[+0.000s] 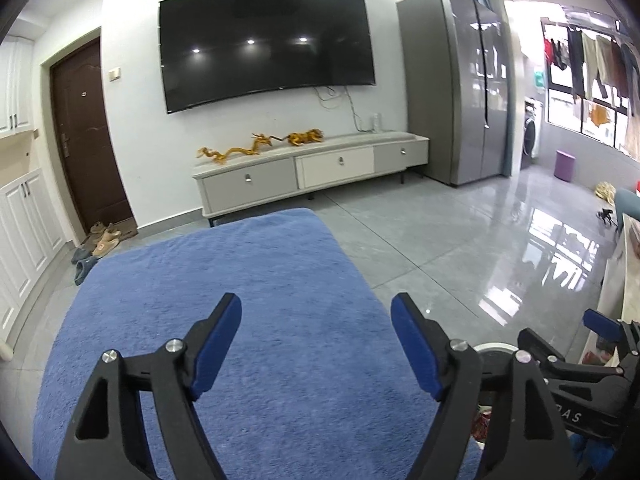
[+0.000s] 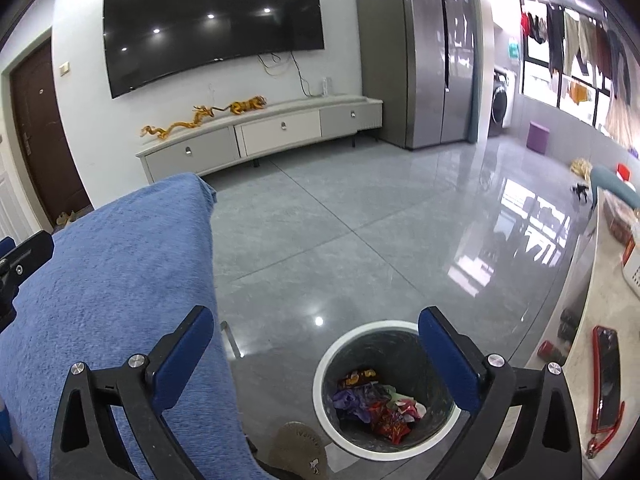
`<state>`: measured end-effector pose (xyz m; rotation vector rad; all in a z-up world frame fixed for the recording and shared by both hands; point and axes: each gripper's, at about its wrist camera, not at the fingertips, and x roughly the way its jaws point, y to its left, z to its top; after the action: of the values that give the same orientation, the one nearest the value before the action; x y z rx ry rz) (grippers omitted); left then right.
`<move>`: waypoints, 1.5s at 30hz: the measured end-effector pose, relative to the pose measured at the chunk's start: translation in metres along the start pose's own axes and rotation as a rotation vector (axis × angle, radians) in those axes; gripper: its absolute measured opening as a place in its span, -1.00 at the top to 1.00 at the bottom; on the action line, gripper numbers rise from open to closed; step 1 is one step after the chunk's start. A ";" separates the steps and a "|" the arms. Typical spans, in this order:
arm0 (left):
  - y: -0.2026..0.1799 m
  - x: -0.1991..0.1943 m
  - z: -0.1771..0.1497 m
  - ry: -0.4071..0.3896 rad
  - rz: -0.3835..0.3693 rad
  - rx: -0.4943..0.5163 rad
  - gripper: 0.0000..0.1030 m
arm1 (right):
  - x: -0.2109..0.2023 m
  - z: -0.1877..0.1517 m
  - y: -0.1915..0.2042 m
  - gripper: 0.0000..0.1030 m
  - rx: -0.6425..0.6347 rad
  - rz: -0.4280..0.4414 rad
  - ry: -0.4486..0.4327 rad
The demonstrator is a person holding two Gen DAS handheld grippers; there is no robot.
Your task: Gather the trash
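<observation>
From the left wrist view, the left gripper (image 1: 316, 344) hangs over a blue cloth (image 1: 224, 300) that covers the surface below, its fingers spread wide with nothing between them. No loose trash shows on the cloth here. The right gripper (image 1: 600, 324) shows at the right edge, off the side of the cloth.

From the right wrist view, the right gripper (image 2: 316, 356) sits above a round bin (image 2: 326, 364) standing on the grey floor just beside the cloth's edge, its fingers also spread and empty. The trash (image 2: 376, 404), crumpled wrappers in red, purple and orange, lies inside the bin at the bottom.

Judging by this, the drop-off step looks done and collection may be near its end. The next move calls for scanning the cloth and floor for leftover pieces before reaching again
</observation>
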<state>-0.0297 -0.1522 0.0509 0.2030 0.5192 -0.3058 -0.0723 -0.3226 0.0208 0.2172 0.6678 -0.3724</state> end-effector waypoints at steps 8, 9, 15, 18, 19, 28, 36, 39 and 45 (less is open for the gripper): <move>0.022 -0.009 -0.005 -0.025 0.053 -0.032 -0.52 | -0.012 0.006 0.016 -1.00 -0.016 -0.012 -0.060; 0.025 -0.011 -0.006 -0.025 0.055 -0.037 -0.53 | -0.012 0.007 0.017 -1.00 -0.013 -0.013 -0.062; 0.037 -0.009 -0.011 -0.019 0.073 -0.052 -0.72 | -0.007 0.004 0.020 -1.00 0.001 -0.005 -0.057; 0.044 -0.007 -0.014 -0.013 0.085 -0.058 -0.76 | -0.001 0.001 0.021 -1.00 0.004 -0.002 -0.044; 0.045 -0.006 -0.015 -0.008 0.088 -0.061 -0.77 | 0.001 0.001 0.021 -1.00 0.004 0.000 -0.040; 0.061 0.006 -0.020 0.044 0.070 -0.108 -0.83 | 0.014 0.000 0.028 -1.00 -0.011 -0.006 -0.025; 0.072 0.008 -0.023 0.075 0.044 -0.142 -0.84 | 0.016 -0.001 0.028 -1.00 -0.006 -0.035 -0.045; 0.073 0.006 -0.023 0.074 0.038 -0.145 -0.84 | 0.015 -0.002 0.030 -1.00 -0.008 -0.041 -0.046; 0.074 0.001 -0.024 0.066 0.030 -0.147 -0.84 | 0.010 -0.001 0.035 -1.00 -0.023 -0.038 -0.051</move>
<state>-0.0149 -0.0768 0.0383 0.0780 0.6008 -0.2310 -0.0512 -0.2926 0.0160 0.1726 0.6264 -0.4048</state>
